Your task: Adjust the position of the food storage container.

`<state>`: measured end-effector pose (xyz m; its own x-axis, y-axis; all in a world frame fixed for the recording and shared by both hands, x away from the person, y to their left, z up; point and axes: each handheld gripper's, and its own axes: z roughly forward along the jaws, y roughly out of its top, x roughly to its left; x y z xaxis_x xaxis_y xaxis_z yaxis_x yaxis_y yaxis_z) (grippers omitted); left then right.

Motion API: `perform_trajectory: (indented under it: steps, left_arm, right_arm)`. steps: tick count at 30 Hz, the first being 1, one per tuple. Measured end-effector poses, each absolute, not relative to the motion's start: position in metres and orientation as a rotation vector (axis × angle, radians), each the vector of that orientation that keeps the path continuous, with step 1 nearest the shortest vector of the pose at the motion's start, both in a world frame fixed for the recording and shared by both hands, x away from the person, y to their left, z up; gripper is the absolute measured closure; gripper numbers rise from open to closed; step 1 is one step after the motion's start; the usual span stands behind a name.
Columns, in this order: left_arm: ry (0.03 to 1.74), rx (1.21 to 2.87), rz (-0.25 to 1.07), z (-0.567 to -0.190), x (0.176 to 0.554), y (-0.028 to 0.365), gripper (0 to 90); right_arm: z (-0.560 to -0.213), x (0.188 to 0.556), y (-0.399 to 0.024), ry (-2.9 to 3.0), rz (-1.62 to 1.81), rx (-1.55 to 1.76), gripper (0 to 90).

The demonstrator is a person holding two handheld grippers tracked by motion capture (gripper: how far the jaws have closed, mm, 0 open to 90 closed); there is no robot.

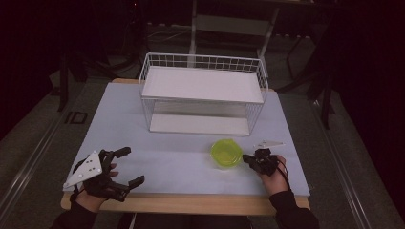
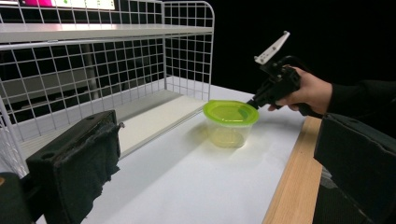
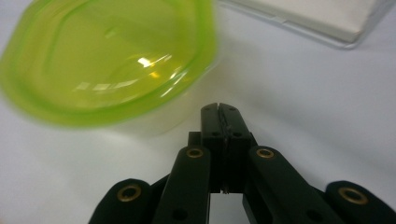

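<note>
A round clear container with a lime-green lid stands on the white tabletop, in front of the wire rack. My right gripper sits just right of it, its tips nearly at the rim, jaws pressed together with nothing between them. In the right gripper view the shut jaws point at the green-lidded container. My left gripper rests at the near left of the table, jaws spread wide and empty. In the left gripper view the container stands ahead, with the right gripper beside it.
A white wire rack with a flat upper shelf and a lower board stands at the back middle of the table. The wooden front edge runs along the near side. The surroundings are dark floor with chair and stand legs behind.
</note>
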<state>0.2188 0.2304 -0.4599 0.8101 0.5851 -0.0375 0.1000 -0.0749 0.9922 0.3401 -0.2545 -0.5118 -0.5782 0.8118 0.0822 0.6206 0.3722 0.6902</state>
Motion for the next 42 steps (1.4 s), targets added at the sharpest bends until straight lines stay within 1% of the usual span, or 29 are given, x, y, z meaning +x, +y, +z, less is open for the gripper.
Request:
perform_trajectory:
  steps: [5, 10, 17, 25, 42]
  left_arm:
    - [0.554, 1.616, 0.435, -0.460, 0.219, 0.231, 1.3]
    - [0.554, 1.617, 0.431, -0.460, 0.219, 0.231, 1.3]
    - [0.549, 1.617, 0.433, -0.460, 0.219, 0.231, 1.3]
    - [0.549, 1.617, 0.433, -0.459, 0.218, 0.231, 1.3]
    - [0.549, 1.624, 0.425, -0.460, 0.219, 0.230, 1.3]
  right_arm:
    - [-0.515, 0.358, -0.246, 2.363, 0.994, 1.277, 90.0]
    - [-0.518, 0.362, -0.240, 2.375, 1.007, 1.285, 90.0]
    - [-0.520, 0.347, -0.232, 2.436, 1.046, 1.266, 90.0]
    - [-0.522, 0.332, -0.213, 2.519, 1.057, 1.204, 90.0]
    - [-0.526, 0.335, -0.178, 2.574, 1.055, 1.147, 89.2]
